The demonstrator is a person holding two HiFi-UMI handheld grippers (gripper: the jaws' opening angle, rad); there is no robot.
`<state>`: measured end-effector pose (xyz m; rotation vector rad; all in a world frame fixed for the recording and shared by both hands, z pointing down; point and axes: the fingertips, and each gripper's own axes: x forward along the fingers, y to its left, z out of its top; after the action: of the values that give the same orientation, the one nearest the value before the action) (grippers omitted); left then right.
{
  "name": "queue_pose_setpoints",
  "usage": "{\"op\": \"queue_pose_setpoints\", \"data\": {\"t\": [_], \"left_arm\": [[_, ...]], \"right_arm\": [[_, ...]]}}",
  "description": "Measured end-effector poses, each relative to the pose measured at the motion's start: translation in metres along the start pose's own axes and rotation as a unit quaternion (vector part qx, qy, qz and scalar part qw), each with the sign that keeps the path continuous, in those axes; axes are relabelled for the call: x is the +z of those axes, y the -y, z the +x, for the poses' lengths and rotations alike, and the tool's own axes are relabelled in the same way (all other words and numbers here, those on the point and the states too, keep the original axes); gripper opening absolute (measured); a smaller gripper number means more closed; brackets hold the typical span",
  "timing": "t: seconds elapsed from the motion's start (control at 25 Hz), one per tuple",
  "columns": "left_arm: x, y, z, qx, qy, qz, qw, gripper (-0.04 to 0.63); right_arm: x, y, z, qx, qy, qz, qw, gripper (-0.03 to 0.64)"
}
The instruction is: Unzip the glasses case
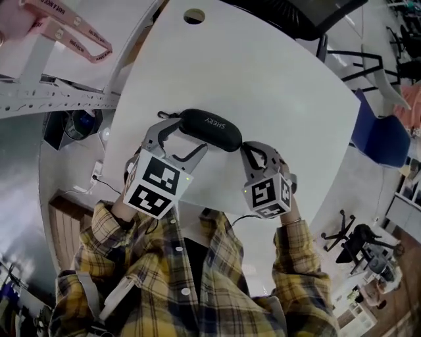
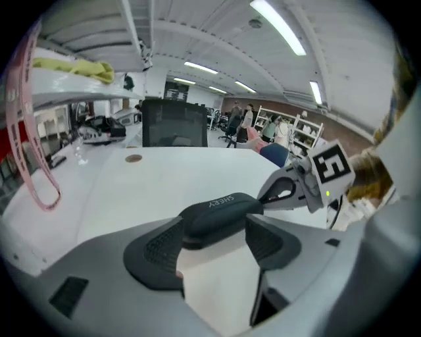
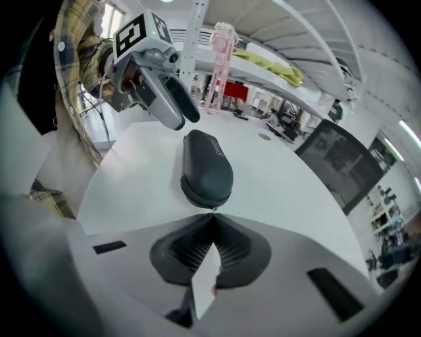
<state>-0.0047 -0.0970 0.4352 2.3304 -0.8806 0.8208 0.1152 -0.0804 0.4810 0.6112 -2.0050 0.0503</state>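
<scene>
A black zipped glasses case (image 1: 210,128) lies on the white table (image 1: 263,72), just ahead of the person. My left gripper (image 1: 186,135) has its jaws wide around the case's left end (image 2: 220,212), and both pads press on it. At the case's right end, my right gripper (image 1: 249,151) is shut. In the right gripper view its fingertips meet on the small zipper pull (image 3: 212,210) at the near tip of the case (image 3: 207,168). The zip looks closed along the seam that shows.
A round cable hole (image 1: 194,16) sits at the table's far side. A pink strap (image 1: 72,33) hangs from a metal rack at the left. A blue chair (image 1: 378,138) stands past the table's right edge, and a dark monitor (image 2: 174,123) stands at the far end.
</scene>
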Motion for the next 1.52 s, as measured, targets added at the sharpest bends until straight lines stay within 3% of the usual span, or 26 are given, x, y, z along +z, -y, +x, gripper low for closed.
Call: {"op": "queue_pose_setpoints", "data": {"t": [0.08, 0.2, 0.32, 0.4, 0.64, 0.8, 0.92, 1.0, 1.36, 1.52], "left_arm": [[-0.003, 0.013, -0.005, -0.026, 0.001, -0.075, 0.9969, 0.302], [-0.015, 0.021, -0.008, -0.041, 0.012, -0.176, 0.9834, 0.302], [-0.03, 0.022, -0.009, -0.045, 0.013, -0.242, 0.9692, 0.302], [-0.035, 0.022, -0.007, -0.039, 0.016, -0.262, 0.9641, 0.304], [-0.024, 0.021, 0.009, -0.014, 0.038, -0.248, 0.9679, 0.325], [-0.023, 0.02, 0.023, 0.038, 0.022, -0.175, 0.9837, 0.324], [-0.023, 0.022, 0.024, 0.055, 0.047, -0.137, 0.988, 0.324], [-0.023, 0.024, 0.022, 0.053, 0.06, -0.137, 0.9874, 0.324], [-0.026, 0.02, 0.02, 0.022, 0.04, -0.152, 0.9873, 0.324], [-0.028, 0.019, 0.019, 0.013, 0.039, -0.156, 0.987, 0.324]], "right_arm": [[-0.015, -0.019, -0.016, -0.015, -0.005, 0.044, 0.999, -0.002], [-0.022, -0.052, -0.026, -0.023, -0.007, 0.107, 0.994, -0.002], [-0.011, -0.086, -0.025, -0.013, 0.008, 0.161, 0.987, -0.002], [0.0, -0.105, -0.021, -0.002, 0.021, 0.178, 0.984, -0.002], [0.028, -0.133, -0.012, 0.02, 0.05, 0.194, 0.979, -0.002], [0.03, -0.137, -0.008, 0.027, 0.053, 0.195, 0.979, -0.002], [0.028, -0.136, -0.007, 0.031, 0.055, 0.193, 0.979, -0.002], [0.027, -0.135, -0.008, 0.033, 0.057, 0.187, 0.98, -0.002], [0.012, -0.11, -0.004, 0.026, 0.044, 0.157, 0.986, -0.002], [0.013, -0.095, 0.003, 0.026, 0.04, 0.119, 0.992, -0.002]]}}
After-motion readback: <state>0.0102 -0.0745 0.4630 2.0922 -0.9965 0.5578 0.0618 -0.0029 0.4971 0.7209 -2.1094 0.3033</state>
